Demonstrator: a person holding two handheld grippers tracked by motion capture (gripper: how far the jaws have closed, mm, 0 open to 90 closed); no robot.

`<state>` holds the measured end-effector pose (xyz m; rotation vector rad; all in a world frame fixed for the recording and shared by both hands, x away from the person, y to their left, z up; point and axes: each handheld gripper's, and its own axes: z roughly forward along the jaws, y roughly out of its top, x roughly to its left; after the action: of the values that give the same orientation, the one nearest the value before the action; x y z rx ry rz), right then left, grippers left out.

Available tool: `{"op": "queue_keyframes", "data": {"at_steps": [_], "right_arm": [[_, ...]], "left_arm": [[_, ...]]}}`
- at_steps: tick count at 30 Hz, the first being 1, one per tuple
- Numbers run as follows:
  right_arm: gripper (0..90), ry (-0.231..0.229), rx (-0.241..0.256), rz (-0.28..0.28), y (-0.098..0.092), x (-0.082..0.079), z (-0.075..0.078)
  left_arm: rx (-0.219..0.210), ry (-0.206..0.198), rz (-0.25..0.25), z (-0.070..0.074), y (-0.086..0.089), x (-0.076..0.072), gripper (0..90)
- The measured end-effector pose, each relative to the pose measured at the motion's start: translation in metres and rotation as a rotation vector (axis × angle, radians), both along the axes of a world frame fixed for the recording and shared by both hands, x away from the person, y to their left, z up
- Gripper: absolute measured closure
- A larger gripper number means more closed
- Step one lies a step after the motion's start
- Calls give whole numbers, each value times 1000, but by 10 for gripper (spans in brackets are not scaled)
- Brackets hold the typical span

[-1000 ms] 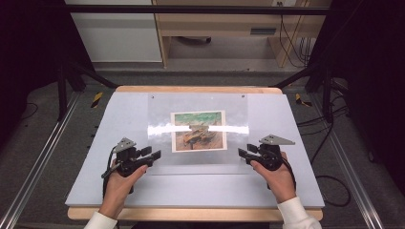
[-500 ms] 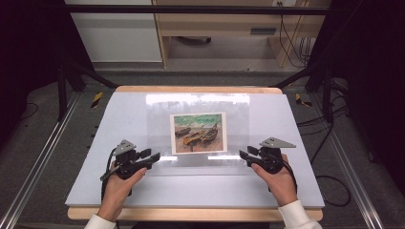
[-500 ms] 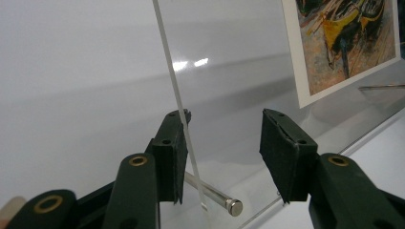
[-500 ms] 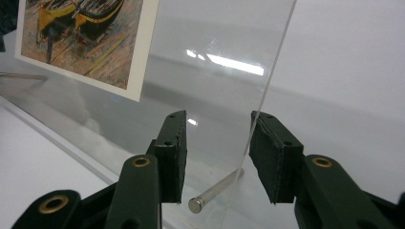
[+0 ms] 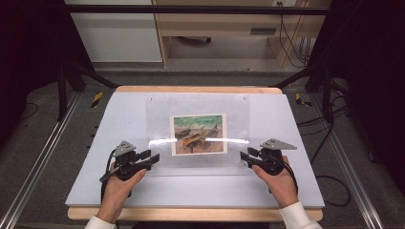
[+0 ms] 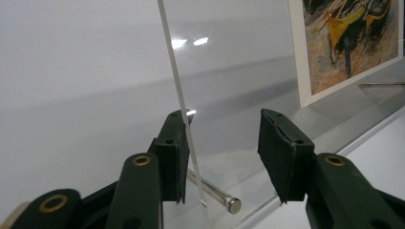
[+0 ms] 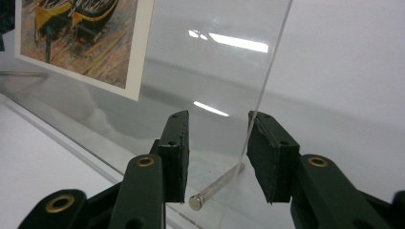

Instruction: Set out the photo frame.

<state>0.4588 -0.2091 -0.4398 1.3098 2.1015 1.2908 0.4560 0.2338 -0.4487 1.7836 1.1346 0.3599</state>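
Clear sheet point(image 5: 197, 129) apparently lower, flatter over the picture point(image 5: 198, 134).

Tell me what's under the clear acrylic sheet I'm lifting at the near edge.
Under the clear acrylic sheet lies a boat picture on a second clear panel; metal pins stand at its near corners. The far pins can't be made out.

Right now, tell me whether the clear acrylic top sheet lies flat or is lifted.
Lifted: the clear acrylic top sheet rises at an angle, its near edge off the bottom panel.

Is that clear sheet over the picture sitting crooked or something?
Yes. The clear sheet is tipped up at its near edge between the left gripper and right gripper, above a second clear pane, instead of lying flat over the boat picture.
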Motion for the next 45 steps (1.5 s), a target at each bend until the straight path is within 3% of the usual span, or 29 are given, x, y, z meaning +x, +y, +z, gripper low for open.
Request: {"op": "queue_keyframes", "data": {"at_steps": [12,29,45], "right_arm": [[626,-2,-8,0,-1,-5,-1],[669,8,-22,-3,-2,-12,-2],[676,6,-30,-6,-2,-17,-3]], "left_arm": [[9,-2,-5,-1,0,-3,558],[55,8,-19,0,0,-10,592],[46,22,-25,-1,1,-15,610]]}}
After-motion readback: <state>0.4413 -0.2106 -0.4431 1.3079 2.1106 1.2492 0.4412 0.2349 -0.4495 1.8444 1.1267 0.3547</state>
